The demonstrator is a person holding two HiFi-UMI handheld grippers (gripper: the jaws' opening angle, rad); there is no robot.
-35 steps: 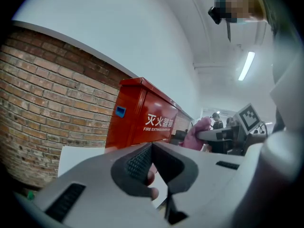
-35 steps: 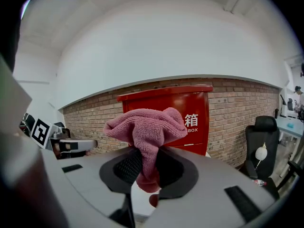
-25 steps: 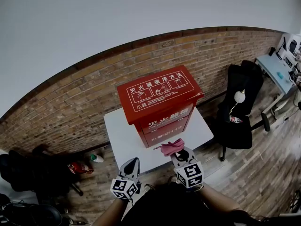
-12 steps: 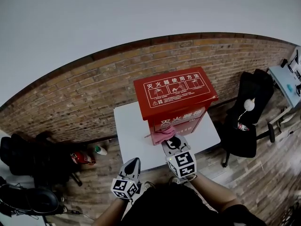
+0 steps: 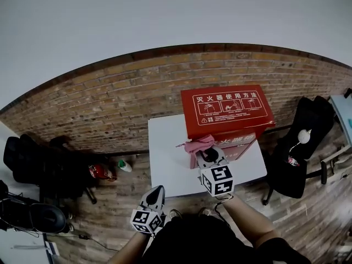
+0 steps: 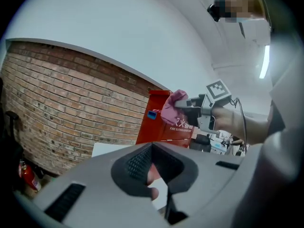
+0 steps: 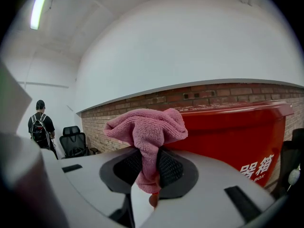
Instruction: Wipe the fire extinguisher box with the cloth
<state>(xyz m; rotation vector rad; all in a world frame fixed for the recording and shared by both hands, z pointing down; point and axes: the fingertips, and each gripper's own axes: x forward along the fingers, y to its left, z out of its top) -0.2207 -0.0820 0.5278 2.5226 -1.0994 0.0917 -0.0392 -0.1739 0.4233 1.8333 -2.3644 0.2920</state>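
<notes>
Your right hand-held gripper (image 5: 208, 155) is clamped on the pink cloth (image 5: 199, 144). In the right gripper view the cloth (image 7: 147, 132) is pinched between the two dark pads (image 7: 172, 167) and bunches out above them.

The red fire extinguisher box (image 5: 228, 111) stands on the white desk (image 5: 168, 158), toward the desk's far right part. It sits at about 1 o'clock from your right hand-held gripper. In the head view the cloth lies at the box's near left corner, just under the overhang of the lid. The left gripper view shows the cloth (image 6: 172, 107) overlapping the left edge of the box (image 6: 156, 122). No view makes plain whether it actually touches the box. In the right gripper view the box (image 7: 228, 132) fills the 3 o'clock side, close behind the cloth.

Your left hand-held gripper (image 5: 155, 194) is closed with nothing in it. It hangs at about 7 o'clock from the right one, off the desk's near edge and well apart from the box.

Bare desk top lies open at 9 o'clock of the box. The brick wall (image 5: 110, 103) runs behind it at 12 o'clock. A black chair (image 5: 305, 147) stands off the desk at 3 o'clock. The desk's near edge runs just under your right hand-held gripper.
</notes>
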